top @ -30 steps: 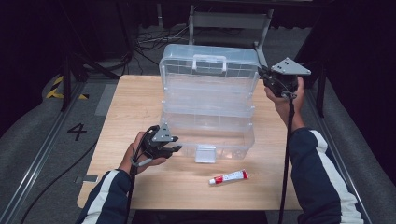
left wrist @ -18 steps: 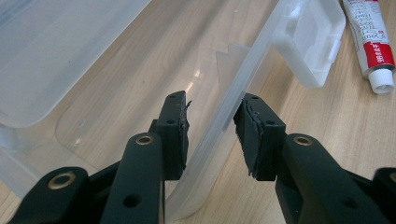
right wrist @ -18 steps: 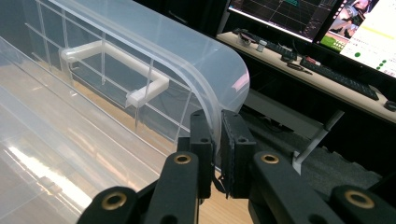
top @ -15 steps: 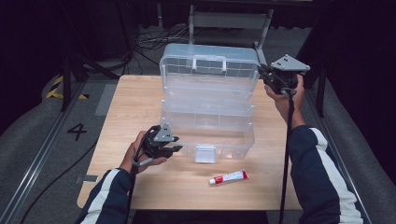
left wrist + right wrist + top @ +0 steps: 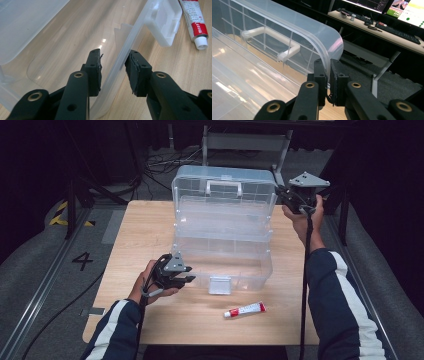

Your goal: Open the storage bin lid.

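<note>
Left gripper (image 5: 189, 280), jaws spread to either side of the box's (image 5: 222, 232) front wall near its left corner, pads (image 5: 96, 67) apart from the plastic on both sides. Nothing held there yet. Wall edge (image 5: 125, 57) running away from the gripper between the jaws, toward the white latch (image 5: 165, 23) hanging at mid-front.

Centre of the table (image 5: 135, 235): clear plastic box, standing open, stepped trays fanned out, lid (image 5: 223, 187) upright at the back with white handle (image 5: 222, 187) facing forward. Empty throughout, as far as can be told through the walls. Long axis across the table, left to right.

In front of the box, right of the latch: a small white-and-red tube (image 5: 245, 309) lying flat on bare wood, white cap pointing left. Nearer the left hand than the right.

Far right: right gripper (image 5: 281, 195), raised, jaws pressed onto the lid's right edge (image 5: 327, 63), pinching the rounded rim between the pads. Lid likely steadied this way while the left closes on the wall.
</note>
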A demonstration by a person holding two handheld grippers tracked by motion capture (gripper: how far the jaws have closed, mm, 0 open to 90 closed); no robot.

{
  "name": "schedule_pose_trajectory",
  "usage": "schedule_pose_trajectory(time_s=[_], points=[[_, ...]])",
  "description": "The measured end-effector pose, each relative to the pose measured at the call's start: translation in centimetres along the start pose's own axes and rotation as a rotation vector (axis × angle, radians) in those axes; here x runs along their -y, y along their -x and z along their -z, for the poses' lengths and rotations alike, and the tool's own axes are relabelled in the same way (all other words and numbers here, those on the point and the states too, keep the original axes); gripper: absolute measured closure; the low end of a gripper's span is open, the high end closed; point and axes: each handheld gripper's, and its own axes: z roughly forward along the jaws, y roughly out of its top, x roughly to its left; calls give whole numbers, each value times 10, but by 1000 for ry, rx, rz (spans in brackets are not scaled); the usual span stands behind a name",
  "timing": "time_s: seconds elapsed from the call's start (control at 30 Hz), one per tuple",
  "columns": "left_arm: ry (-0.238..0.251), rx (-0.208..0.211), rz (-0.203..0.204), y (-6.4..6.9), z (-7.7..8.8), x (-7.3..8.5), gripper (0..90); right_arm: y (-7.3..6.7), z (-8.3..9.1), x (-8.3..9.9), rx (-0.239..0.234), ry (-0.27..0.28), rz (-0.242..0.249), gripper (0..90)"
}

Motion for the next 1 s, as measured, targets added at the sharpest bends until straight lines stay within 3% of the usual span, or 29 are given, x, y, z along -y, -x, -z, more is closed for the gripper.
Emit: schedule_pose_trajectory(time_s=[0.37,0.5,0.6,1.0], points=[[3,4,-7,-1,0,0,658,8,-17,-4,2,-29,-11,847],[2,2,-5,0,0,0,659,16,-30,0,-15,-10,-74,849],[5,3,-6,0,0,0,659,18,-36,0,-18,-12,-87,849],[10,2,-1,0,-1,1,654,23,-57,0,-4,-46,-96,847]])
